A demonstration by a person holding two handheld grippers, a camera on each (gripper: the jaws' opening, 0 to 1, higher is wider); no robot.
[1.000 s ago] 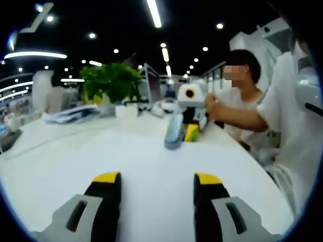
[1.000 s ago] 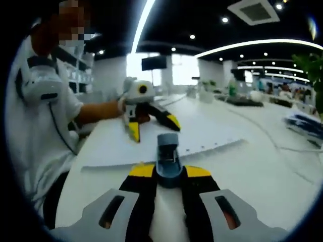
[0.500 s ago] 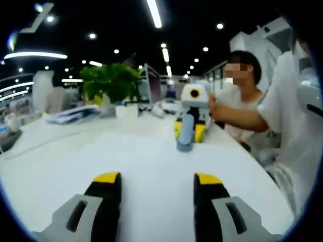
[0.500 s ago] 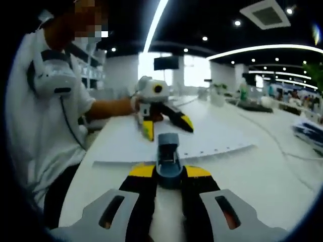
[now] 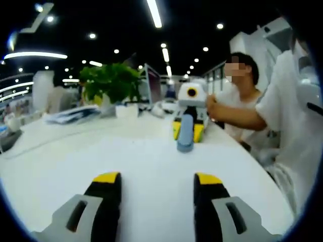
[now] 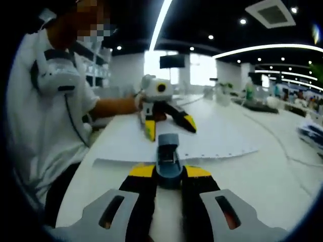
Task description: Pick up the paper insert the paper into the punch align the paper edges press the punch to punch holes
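A white sheet of paper [image 6: 217, 137] lies flat on the white table [image 6: 282, 176], with a row of small holes along its near edge. The blue hole punch [image 6: 168, 159] stands just in front of that edge, and my right gripper [image 6: 168, 172] is shut on it. My left gripper [image 6: 169, 126] rests on the far part of the sheet, jaws open and empty. In the left gripper view the open left gripper [image 5: 156, 177] sits over the white paper [image 5: 151, 151]. Farther off, the right gripper [image 5: 186, 132] holds the punch [image 5: 185, 135] upright.
A person in a white shirt [image 6: 45, 126] sits along the table's edge, one hand [image 5: 214, 107] on the right gripper. A green plant [image 5: 110, 83] and a stack of papers [image 5: 75, 114] stand at the far side. A thin cable [image 6: 290, 148] runs across the table.
In the left gripper view the right gripper and punch moved to the right and straightened upright, then held still. The left gripper has stayed in place.
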